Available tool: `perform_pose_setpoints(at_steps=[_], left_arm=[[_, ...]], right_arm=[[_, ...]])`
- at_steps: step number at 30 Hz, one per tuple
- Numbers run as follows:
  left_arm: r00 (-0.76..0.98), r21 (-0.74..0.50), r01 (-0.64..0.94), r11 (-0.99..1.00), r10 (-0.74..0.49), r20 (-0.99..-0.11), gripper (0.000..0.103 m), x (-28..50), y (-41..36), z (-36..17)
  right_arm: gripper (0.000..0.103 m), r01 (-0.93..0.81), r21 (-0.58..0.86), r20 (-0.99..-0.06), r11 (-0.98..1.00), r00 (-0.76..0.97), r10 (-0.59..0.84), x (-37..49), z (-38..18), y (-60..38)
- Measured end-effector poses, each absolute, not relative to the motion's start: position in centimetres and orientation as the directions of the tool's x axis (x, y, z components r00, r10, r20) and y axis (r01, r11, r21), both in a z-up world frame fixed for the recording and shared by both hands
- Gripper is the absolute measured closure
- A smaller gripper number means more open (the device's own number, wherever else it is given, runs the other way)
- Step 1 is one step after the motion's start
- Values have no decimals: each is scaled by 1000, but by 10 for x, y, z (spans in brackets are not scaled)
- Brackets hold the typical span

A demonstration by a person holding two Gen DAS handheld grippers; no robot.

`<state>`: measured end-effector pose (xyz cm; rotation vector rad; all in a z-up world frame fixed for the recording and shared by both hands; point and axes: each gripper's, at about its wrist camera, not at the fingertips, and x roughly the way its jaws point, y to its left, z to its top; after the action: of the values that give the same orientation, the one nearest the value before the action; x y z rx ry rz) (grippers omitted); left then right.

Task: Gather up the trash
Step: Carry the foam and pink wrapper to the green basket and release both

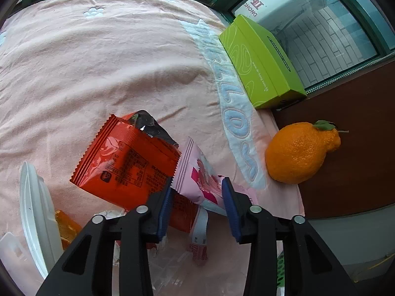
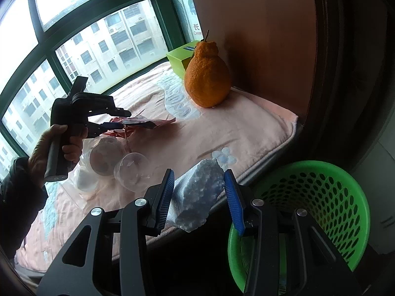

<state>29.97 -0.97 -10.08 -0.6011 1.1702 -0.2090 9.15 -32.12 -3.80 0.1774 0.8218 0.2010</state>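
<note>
The left gripper [image 1: 196,192] stood partly open around the pink wrapper [image 1: 200,172], which lay on the pink blanket [image 1: 98,61] at five o'clock of the torn red wrapper [image 1: 123,162]; whether the pads pinched it I could not tell. Both wrappers looked light, thin and slippery, best taken at a crimped edge. The right gripper [image 2: 198,192] clasped a white foam block [image 2: 195,197], light and crumbly, at ten o'clock of the green basket [image 2: 345,185].
</note>
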Motion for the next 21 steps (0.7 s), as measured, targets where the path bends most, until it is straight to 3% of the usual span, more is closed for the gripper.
perform_pose_setpoints(at_steps=[2, 6, 15, 21], left_arm=[[398, -553, -142, 821, -465, -791, 86, 298, -13, -99], [441, -553, -97, 828, -462, -770, 94, 290, -20, -84], [534, -530, 68, 846, -479, -697, 95, 247, -46, -18], [548, -556, 198, 808, -561, -621, 95, 216, -71, 23]], right_arm=[[61, -100, 227, -708, 969, 667, 235, 88, -39, -324], [61, -76, 211, -709, 974, 675, 206, 80, -40, -330], [61, 38, 169, -739, 985, 666, 102, 55, -51, -361], [61, 125, 123, -780, 984, 626, 18, 42, -76, -386]])
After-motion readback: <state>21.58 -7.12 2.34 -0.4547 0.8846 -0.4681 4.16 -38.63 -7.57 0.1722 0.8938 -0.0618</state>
